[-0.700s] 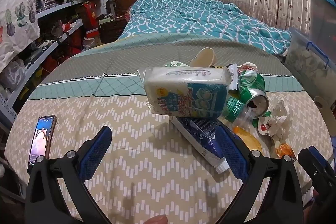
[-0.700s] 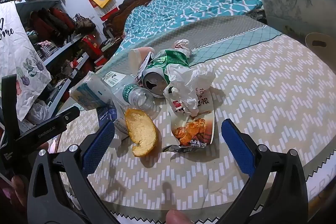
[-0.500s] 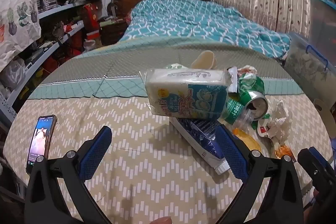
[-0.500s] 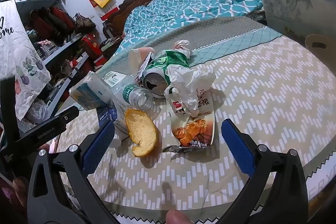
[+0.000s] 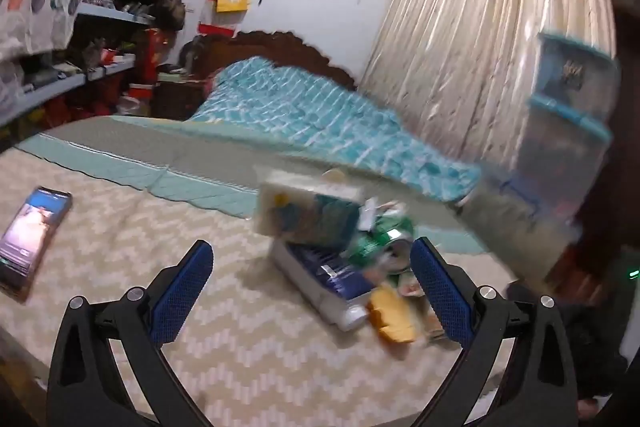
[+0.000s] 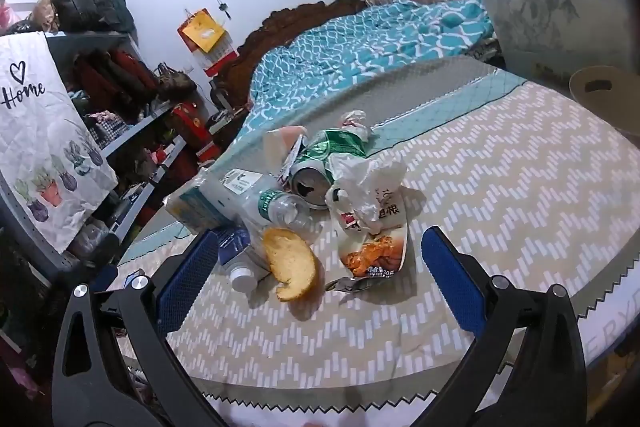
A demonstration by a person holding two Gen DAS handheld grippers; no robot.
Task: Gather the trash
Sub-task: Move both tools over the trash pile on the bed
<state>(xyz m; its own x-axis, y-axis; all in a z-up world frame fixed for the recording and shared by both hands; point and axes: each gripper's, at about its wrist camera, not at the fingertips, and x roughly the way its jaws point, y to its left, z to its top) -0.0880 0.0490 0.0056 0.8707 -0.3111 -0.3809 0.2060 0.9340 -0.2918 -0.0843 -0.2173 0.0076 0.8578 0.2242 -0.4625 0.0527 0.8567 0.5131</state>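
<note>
Trash is sitting in one heap on the zigzag cloth (image 6: pixel 500 187), and the green can (image 6: pixel 324 163) is serving as the landmark in the middle of it. The right gripper (image 6: pixel 320 279) is hovering with jaws spread wide, holding nothing and touching nothing; the bread (image 6: pixel 290 263) and the snack bag (image 6: pixel 372 247) are lying between its blue pads, just in front of the can. A crumpled tissue (image 6: pixel 364 179) is resting against the can's right side, and a clear bottle (image 6: pixel 280 207) is lying at its left. The left gripper (image 5: pixel 312 291) is also gaping wide and empty, above the cloth. In its blurred view a tissue pack (image 5: pixel 308 215) is sitting left of the can (image 5: pixel 384 243) atop a blue carton (image 5: pixel 332 279). A phone (image 5: pixel 32 231) is lying far left of the can, well apart from the heap.
</note>
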